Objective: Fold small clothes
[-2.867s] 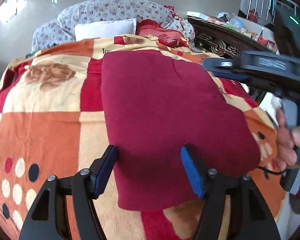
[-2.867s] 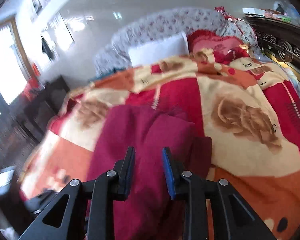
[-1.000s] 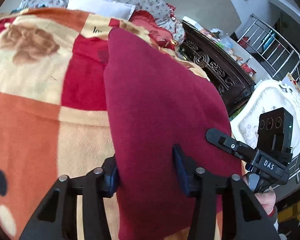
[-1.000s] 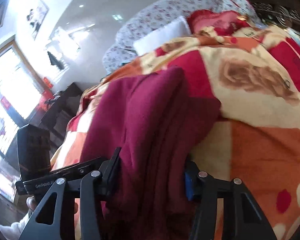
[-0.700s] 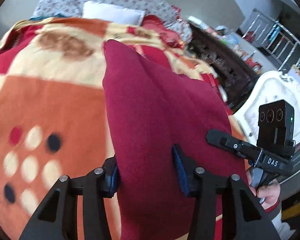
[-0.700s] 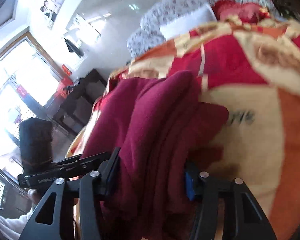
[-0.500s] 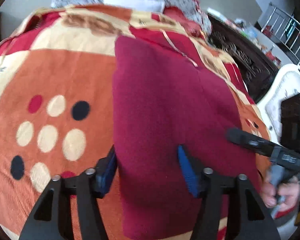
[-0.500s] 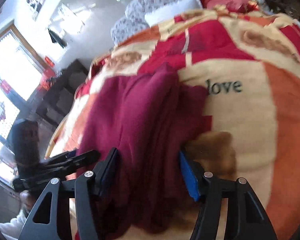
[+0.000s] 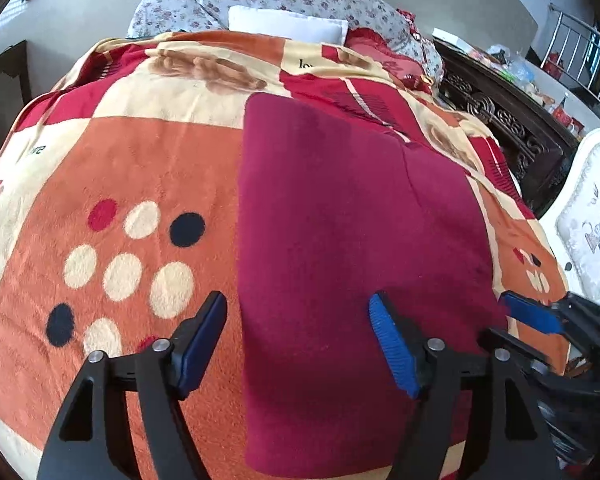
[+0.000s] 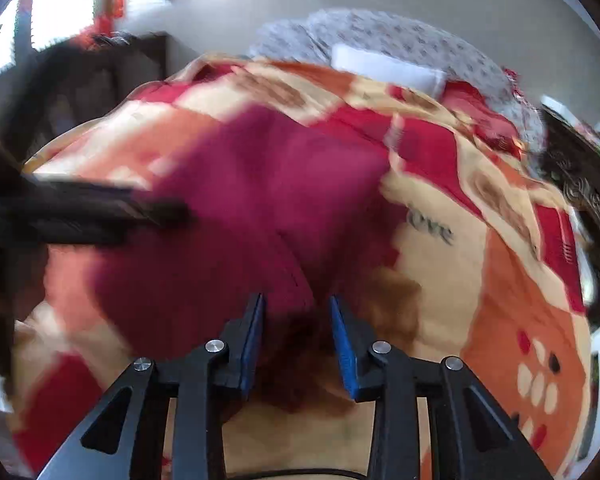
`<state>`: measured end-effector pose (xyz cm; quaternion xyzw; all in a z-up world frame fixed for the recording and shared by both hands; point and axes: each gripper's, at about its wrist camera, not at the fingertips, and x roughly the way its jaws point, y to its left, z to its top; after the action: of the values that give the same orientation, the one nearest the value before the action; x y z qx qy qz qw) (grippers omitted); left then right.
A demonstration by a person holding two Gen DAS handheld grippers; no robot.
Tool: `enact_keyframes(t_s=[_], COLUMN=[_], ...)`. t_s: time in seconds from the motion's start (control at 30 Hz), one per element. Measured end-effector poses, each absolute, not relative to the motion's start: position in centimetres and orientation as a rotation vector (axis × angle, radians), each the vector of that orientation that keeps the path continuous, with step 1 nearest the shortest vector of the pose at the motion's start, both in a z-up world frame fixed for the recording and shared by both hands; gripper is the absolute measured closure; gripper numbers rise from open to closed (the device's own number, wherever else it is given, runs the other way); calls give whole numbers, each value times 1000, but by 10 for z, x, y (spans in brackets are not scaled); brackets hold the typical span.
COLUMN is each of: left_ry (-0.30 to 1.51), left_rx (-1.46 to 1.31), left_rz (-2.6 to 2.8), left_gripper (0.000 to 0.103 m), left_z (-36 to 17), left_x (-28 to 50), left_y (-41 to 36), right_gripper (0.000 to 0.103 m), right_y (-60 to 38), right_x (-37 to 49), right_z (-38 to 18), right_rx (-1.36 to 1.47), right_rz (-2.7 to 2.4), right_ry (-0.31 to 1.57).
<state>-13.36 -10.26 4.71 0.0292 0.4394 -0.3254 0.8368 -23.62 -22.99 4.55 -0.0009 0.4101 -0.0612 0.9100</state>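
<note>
Maroon garment (image 9: 340,248) lies flat on the patchwork blanket (image 9: 132,176) covering the bed, folded into a long rectangle running away toward the white pillow (image 9: 286,28). Left gripper (image 9: 300,344) hangs over its near end, jaws spread wide, the left pad over the blanket, the right pad over the cloth, gripping nothing. Right gripper (image 10: 296,340) sits at the garment's near right corner, jaws parted narrowly with dark cloth between them; the right wrist view is blurred, so I cannot tell whether the pads touch it. White chair (image 9: 588,232) stands beside the bed.
</note>
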Motion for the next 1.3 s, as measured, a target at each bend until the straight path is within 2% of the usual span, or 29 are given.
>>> enact_keyframes(t_s=[0.07, 0.23, 0.3, 0.37, 0.47, 0.53, 0.87, 1.3], left_ry=[904, 838, 819, 780, 740, 728, 629, 629], left_rx=[80, 117, 111, 116, 121, 114, 134, 111], left_rz=[-671, -626, -613, -583, -558, -552, -517, -515], left_gripper=[27, 27, 27, 27, 26, 22, 18, 18], left_z=[49, 55, 59, 65, 73, 80, 105, 108], left_x=[-139, -154, -160, -166, -175, -180, -212, -219], left_y=[-104, -105, -102, -97, -91, -87, -72, -68], right_gripper=[66, 63, 50, 32, 23, 17, 8, 7], right_y=[-243, -244, -240, -237, -229, -222, -217, -216], right_x=[-240, -253, -263, -272, -286, -289, -302, -300], right_z=[39, 58, 70, 82, 102, 109, 112, 109], right_rx=[135, 191, 196, 200, 183, 167, 235, 228], right_rz=[-108, -101, -122, -146, -186, -218, -290, -313], right_ry=[825, 776, 746, 696, 635, 623, 598, 611])
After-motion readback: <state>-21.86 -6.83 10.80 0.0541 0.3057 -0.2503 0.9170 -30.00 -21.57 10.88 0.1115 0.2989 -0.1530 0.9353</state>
